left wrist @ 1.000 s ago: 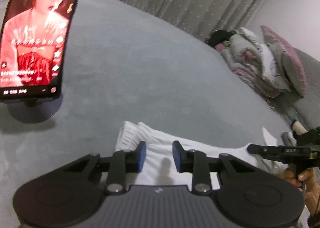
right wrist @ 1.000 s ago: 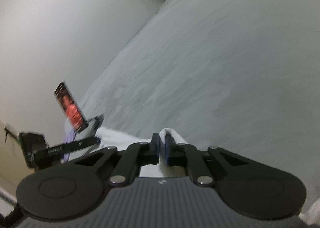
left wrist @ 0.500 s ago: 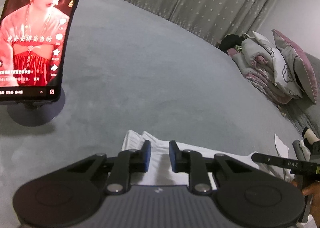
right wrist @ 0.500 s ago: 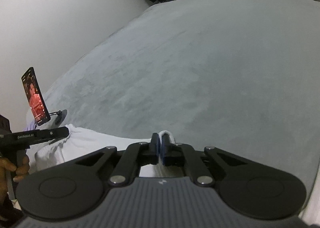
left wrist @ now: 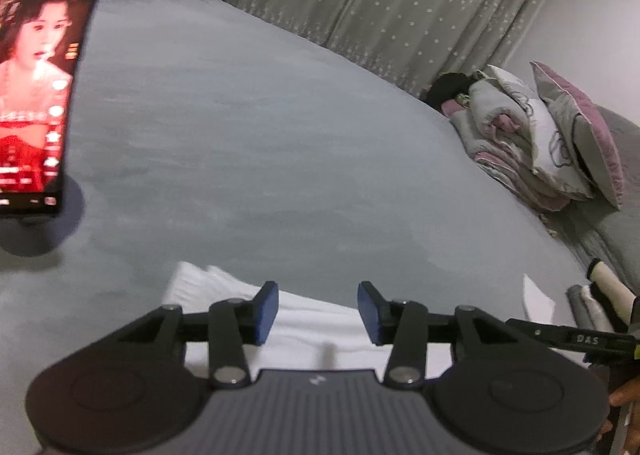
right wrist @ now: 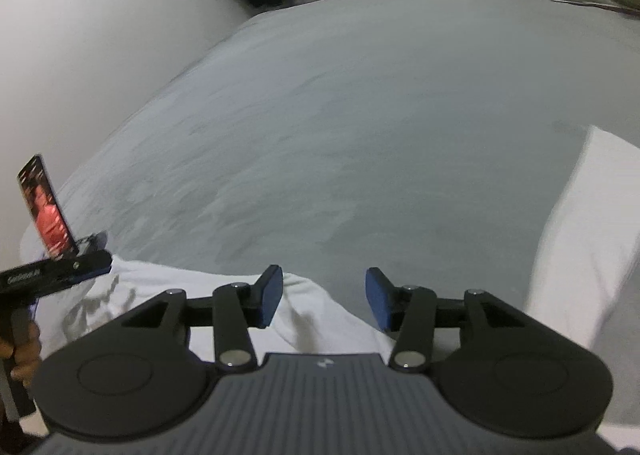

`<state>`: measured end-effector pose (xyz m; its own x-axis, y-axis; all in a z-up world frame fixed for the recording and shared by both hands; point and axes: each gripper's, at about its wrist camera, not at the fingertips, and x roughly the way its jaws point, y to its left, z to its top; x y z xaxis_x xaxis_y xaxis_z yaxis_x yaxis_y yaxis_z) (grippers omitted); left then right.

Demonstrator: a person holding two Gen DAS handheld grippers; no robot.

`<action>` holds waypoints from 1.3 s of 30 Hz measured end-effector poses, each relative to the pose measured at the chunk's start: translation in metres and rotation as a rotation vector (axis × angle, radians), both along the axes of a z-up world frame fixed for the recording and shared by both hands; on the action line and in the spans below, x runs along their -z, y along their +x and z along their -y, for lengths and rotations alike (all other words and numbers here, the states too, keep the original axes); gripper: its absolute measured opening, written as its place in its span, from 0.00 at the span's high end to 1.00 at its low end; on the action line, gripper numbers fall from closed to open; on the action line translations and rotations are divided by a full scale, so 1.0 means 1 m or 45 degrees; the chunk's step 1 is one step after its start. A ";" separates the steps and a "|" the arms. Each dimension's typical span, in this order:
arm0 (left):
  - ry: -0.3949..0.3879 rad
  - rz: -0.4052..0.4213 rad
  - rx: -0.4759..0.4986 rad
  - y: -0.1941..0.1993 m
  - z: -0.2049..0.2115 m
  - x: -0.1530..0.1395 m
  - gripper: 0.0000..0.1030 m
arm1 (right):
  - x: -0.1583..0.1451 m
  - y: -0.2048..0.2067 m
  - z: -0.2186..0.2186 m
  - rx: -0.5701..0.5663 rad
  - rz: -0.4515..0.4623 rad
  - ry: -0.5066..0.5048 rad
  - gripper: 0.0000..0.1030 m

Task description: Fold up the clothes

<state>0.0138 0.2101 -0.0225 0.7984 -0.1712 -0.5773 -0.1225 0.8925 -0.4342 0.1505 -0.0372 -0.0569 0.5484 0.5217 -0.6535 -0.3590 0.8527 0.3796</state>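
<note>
The white cloth garment (left wrist: 304, 319) lies flat on the grey plush bed cover (left wrist: 280, 159), at its near edge, directly under the left gripper (left wrist: 317, 313). In the left wrist view that gripper's blue-padded fingers (left wrist: 266, 311) stand wide apart with nothing between them, above the white fabric. A corner of the garment (left wrist: 192, 279) with soft pleats pokes out past the left finger. To the left a smartphone on a round stand (left wrist: 36, 87) stands upright, its screen showing a red-toned video. At the far right a stack of grey and pink folded bedding and pillows (left wrist: 536, 143) sits at the edge of the bed, and grey curtains dotted with small stars (left wrist: 400, 3) hang behind. The black bar of the right gripper (left wrist: 568, 337) reaches in from the lower right, with the fingertips of a hand (left wrist: 624, 407) under it; its jaws are out of this frame.

In the right wrist view the right gripper (right wrist: 324, 301) is likewise spread wide and empty, its blue pads (right wrist: 272, 295) over the same white garment (right wrist: 312, 319), which runs leftward along the bed's edge. A second white piece of cloth (right wrist: 588, 239) lies on the bed cover (right wrist: 340, 135) to the right, apart from the first. At the far left the left gripper (right wrist: 60, 275) shows side on, held by a hand (right wrist: 24, 351), with the phone (right wrist: 46, 211) just behind it. A pale wall (right wrist: 88, 35) rises to the left.
</note>
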 end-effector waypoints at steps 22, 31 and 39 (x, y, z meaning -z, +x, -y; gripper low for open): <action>0.038 0.022 0.251 0.018 0.119 -0.001 0.13 | -0.004 -0.021 0.043 0.422 0.089 -0.192 0.39; 0.082 0.024 0.272 0.017 0.136 0.004 0.13 | 0.018 -0.001 0.044 0.411 0.201 -0.454 0.38; 0.091 0.006 0.259 0.020 0.139 0.008 0.13 | 0.029 0.005 0.034 0.397 0.233 -0.519 0.38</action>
<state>0.0341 0.0715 -0.0302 0.7546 -0.2875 -0.5899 0.0650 0.9272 -0.3688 0.1556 -0.0715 -0.0856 0.7606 0.0400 -0.6480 -0.0943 0.9943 -0.0493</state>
